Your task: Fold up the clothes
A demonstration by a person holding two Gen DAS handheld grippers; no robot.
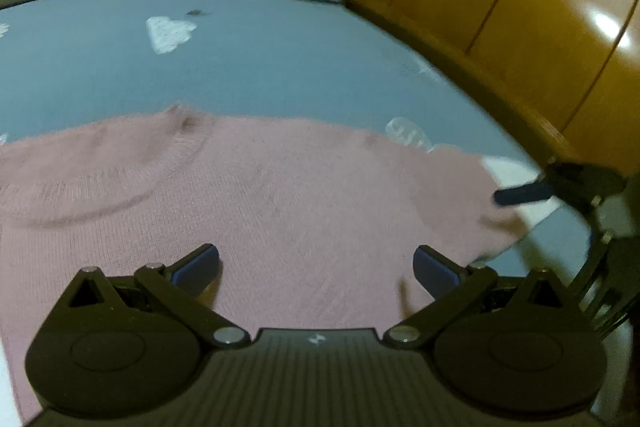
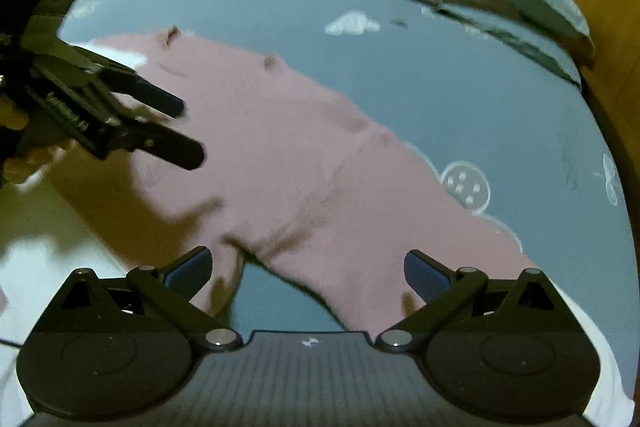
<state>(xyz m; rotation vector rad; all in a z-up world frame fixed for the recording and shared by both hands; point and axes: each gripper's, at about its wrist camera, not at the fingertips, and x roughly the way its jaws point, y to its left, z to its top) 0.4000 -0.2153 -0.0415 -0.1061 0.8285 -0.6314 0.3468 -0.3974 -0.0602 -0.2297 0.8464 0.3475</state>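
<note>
Item: pink sweater (image 1: 280, 195), lying flat on the bed (image 1: 260, 67), collar ahead-left of the left gripper (image 1: 316, 267).
Both grippers — jaws spread apart, holding nothing; right gripper (image 2: 308, 269) hovers over a sleeve.
Step, judged: between grasps. Whether any fold is already made is unclear.

You had a pink knit sweater (image 1: 280, 195) spread flat on the blue bed sheet (image 1: 260, 75), its ribbed round neckline facing up. One sleeve (image 2: 360, 267) lay stretched out along the sheet toward the near edge, with soft wrinkles where it joined the body.
</note>
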